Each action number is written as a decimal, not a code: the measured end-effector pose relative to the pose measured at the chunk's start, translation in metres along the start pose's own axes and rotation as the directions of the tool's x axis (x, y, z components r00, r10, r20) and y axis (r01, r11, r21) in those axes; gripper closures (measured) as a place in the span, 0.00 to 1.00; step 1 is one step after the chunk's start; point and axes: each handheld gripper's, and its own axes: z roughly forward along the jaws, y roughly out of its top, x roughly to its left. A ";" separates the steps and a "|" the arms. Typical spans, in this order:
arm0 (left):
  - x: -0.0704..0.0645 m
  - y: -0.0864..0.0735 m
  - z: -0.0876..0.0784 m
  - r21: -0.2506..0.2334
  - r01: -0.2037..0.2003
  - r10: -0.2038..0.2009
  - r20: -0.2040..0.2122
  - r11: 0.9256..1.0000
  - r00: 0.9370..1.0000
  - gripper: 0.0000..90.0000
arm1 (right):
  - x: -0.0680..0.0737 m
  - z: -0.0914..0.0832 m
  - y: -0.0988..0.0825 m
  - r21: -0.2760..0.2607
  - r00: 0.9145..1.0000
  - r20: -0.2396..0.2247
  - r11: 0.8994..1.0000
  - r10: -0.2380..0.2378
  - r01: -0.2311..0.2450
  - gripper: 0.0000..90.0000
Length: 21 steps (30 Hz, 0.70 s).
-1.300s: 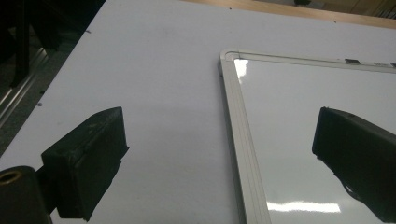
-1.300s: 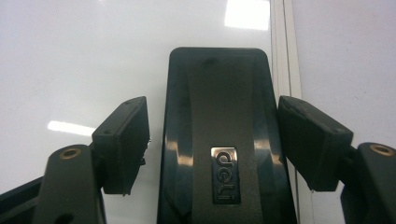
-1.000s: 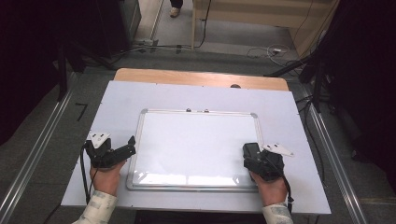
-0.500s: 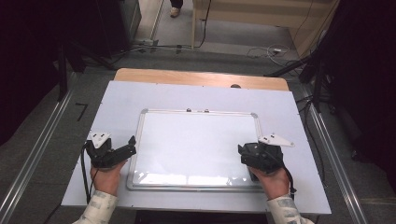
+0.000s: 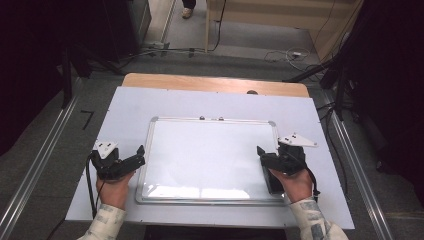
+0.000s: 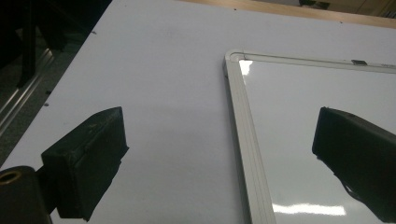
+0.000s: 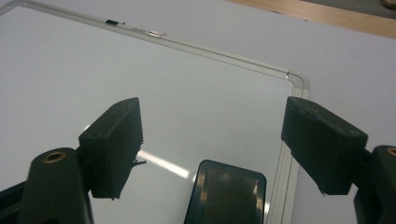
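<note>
Whiteboard (image 5: 210, 155): lay flat mid-desk (image 5: 130, 107).
Eraser (image 7: 226, 191): rested on the whiteboard's right edge.
Right claw (image 7: 212, 144): jaws just widened, apart above the eraser.
Left claw (image 6: 219, 154): apart, astride the whiteboard's left frame.

No readable text, label, brand or number anywhere; tiny marks on the top frame of the whiteboard (image 7: 154, 33) too small to make out.
</note>
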 end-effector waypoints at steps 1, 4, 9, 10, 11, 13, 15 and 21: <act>0.000 0.000 0.000 0.000 -0.001 0.001 0.000 1.000 1.000 0.04 | -0.001 0.000 0.000 -0.005 1.000 0.003 1.000 -0.006 0.006 0.21; 0.001 0.000 0.000 0.001 0.001 -0.001 0.000 1.000 1.000 0.04 | -0.006 -0.002 -0.001 -0.010 1.000 0.003 1.000 0.006 -0.006 0.21; 0.002 0.000 0.000 -0.001 0.007 -0.007 -0.006 1.000 1.000 0.04 | -0.017 -0.008 -0.003 -0.024 1.000 0.016 1.000 0.016 -0.016 0.21; 0.002 0.000 0.000 0.000 0.007 -0.007 -0.006 1.000 1.000 0.04 | -0.018 -0.009 -0.004 -0.028 1.000 0.019 0.999 0.016 -0.016 0.21; 0.002 0.000 -0.001 -0.001 0.007 -0.007 -0.008 1.000 1.000 0.04 | -0.020 -0.011 -0.004 -0.031 1.000 0.022 0.999 0.019 -0.018 0.21; 0.003 0.000 -0.001 -0.003 0.004 -0.004 -0.010 1.000 1.000 0.04 | -0.024 -0.014 -0.006 -0.035 0.999 0.024 0.999 0.024 -0.023 0.21; 0.004 0.000 -0.001 -0.003 0.008 -0.008 -0.010 1.000 1.000 0.04 | -0.028 -0.017 -0.008 -0.036 0.999 0.033 0.999 0.027 -0.026 0.21; 0.007 0.001 -0.003 -0.007 0.009 -0.009 -0.020 1.000 1.000 0.04 | -0.044 -0.024 -0.017 -0.042 0.996 0.064 0.998 0.054 -0.051 0.21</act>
